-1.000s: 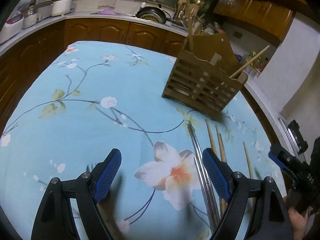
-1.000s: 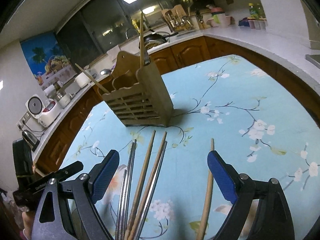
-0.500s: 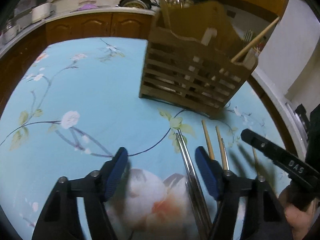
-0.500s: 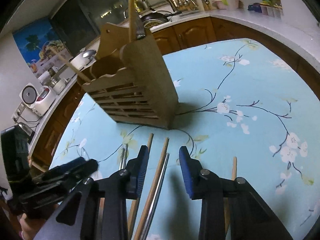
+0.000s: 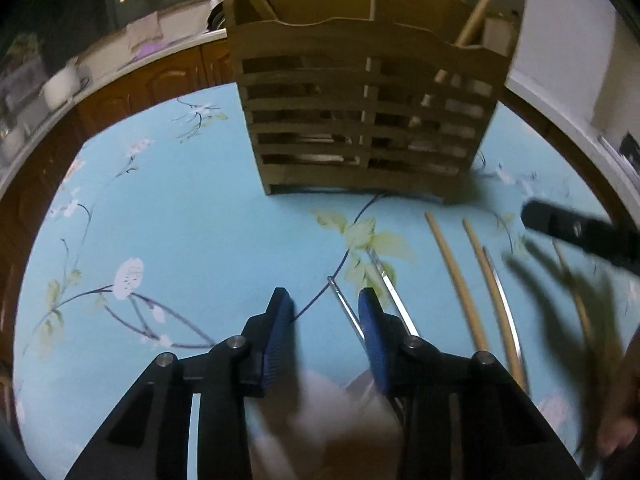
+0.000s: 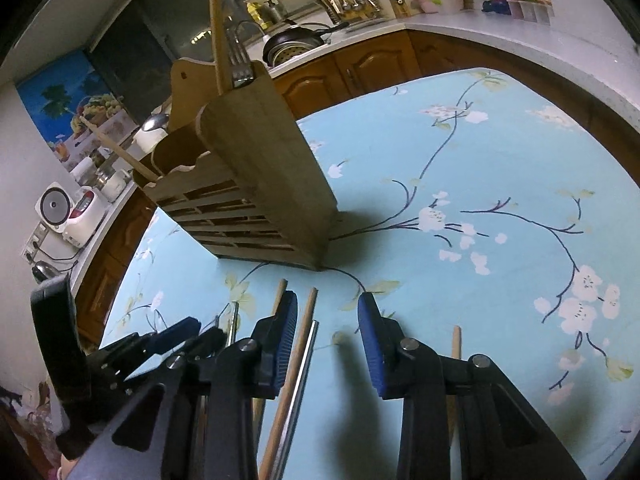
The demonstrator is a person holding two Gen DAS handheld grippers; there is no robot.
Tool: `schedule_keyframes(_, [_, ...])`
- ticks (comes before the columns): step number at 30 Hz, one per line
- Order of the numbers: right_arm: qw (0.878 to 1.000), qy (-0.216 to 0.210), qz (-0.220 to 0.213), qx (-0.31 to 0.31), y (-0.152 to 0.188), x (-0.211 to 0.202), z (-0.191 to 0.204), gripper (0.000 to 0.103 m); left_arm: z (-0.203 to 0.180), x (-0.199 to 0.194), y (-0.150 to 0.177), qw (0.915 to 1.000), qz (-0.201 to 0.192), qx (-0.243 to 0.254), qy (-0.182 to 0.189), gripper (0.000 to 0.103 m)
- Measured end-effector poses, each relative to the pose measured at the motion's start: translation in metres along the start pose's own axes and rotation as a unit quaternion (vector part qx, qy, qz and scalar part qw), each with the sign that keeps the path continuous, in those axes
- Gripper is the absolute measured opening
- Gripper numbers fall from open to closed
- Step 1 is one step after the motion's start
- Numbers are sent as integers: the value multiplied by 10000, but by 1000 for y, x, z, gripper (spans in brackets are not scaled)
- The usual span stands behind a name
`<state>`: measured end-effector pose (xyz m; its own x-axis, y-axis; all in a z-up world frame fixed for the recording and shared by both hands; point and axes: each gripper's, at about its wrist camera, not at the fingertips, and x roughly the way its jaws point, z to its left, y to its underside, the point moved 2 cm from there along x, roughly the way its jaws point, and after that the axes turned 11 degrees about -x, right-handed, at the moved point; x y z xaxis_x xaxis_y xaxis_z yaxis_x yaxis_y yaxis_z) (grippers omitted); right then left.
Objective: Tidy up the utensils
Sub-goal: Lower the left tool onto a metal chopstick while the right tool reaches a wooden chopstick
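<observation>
Both tongs (image 5: 324, 304) (image 6: 327, 312) narrowed, nearer six loose chopsticks (image 5: 454, 276)

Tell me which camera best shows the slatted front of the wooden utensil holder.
Left wrist view: the wooden utensil holder faces the lens nearly square on, slats and contents visible through the gaps. The right wrist view sees it from its corner, mostly the solid side panel, with the slats foreshortened.

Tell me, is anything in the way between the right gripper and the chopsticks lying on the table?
Nothing visible blocks it. The right gripper hangs open right over a wooden chopstick and a metal one beside it. The wooden holder stands farther back, apart from them.
</observation>
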<state>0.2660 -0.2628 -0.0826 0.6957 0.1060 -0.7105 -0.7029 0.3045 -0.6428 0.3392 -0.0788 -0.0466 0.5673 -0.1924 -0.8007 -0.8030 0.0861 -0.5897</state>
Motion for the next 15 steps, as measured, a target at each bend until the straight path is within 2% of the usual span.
schedule_keyframes(3, [9999,-43,51,-93,-2,6,5,31,12,-6,6,10000,54,-37,13,27])
schedule_keyframes(4, [9999,-53,82,-122,-2,9,7,28,17,-8,7,9999,76,-77,46,25])
schedule_keyframes(6, [9997,-26,148,-196,-3,16,10,23,26,-11,9,9996,116,-199,133,24])
schedule_keyframes(11, [9978,124,444,-475,-8,42,22,22,34,-10,6,9978,236,-523,320,24])
schedule_keyframes(15, [9926,445,558,-980,-10,55,35,22,27,-4,2,9987,162,-427,231,23])
